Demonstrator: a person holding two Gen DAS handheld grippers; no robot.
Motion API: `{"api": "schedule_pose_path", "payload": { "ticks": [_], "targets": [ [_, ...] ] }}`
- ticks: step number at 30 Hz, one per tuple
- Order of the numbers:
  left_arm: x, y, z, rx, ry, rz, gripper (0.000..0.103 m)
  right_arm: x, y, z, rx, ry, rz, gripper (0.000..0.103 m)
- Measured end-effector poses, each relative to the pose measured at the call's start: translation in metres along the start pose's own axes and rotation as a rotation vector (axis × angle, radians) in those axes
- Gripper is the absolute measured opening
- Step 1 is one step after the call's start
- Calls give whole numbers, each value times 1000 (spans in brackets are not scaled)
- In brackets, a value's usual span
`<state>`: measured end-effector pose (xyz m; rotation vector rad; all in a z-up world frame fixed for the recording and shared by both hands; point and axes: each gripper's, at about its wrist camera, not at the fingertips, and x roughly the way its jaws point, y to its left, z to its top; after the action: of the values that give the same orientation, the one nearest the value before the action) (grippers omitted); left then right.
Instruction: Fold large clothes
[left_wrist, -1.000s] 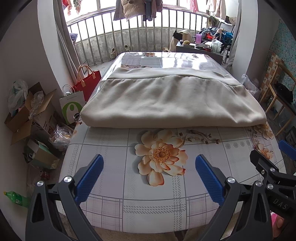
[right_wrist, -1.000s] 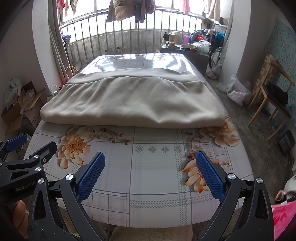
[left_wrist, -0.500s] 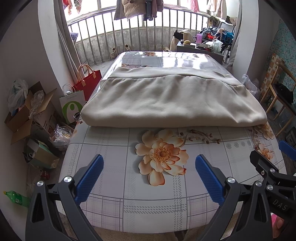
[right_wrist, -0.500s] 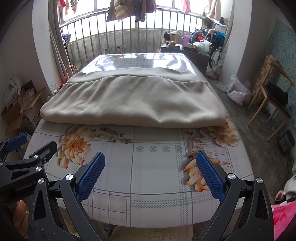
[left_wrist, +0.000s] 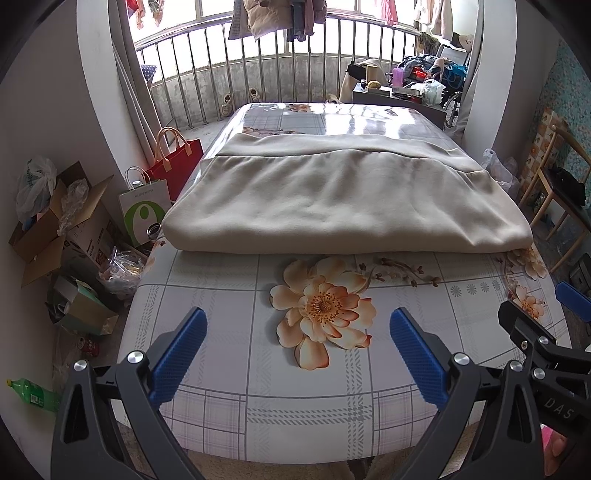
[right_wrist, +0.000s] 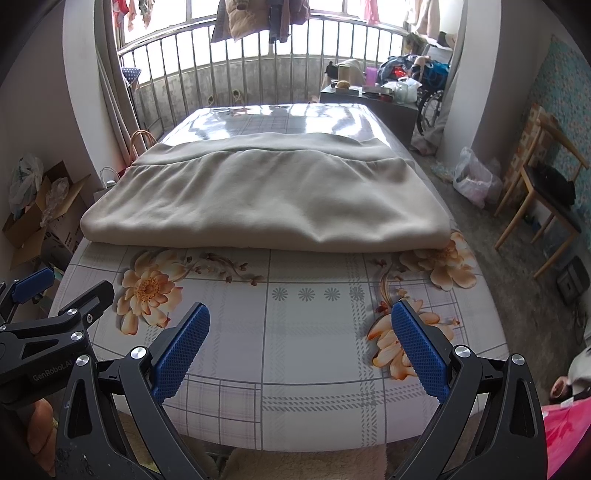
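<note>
The folded beige garment (left_wrist: 340, 199) is seen lying flat across the table's (left_wrist: 229, 373) middle, spanning its left to right edges, while the left gripper (left_wrist: 297, 354) and right gripper (right_wrist: 299, 350) are held spread and empty over the near edge, apparently clear of the cloth.

Two wrist fisheyes at table's (left_wrist: 207, 373) near edge, facing fwd toward balcony railing (left_wrist: 258, 70); L cam left of R, side by side; both share folded beige garment (right_wrist: 258, 199), floral tablecloth.
</note>
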<state>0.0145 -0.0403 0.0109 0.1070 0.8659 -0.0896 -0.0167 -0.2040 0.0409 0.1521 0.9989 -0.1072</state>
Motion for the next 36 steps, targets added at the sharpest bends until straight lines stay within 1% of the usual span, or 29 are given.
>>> {"api": "schedule_pose_path", "payload": {
  "ticks": [36],
  "targets": [
    [-2, 0, -1, -2, -3, 6, 97, 3, 5, -2, 6, 17, 0, 95]
  ]
}}
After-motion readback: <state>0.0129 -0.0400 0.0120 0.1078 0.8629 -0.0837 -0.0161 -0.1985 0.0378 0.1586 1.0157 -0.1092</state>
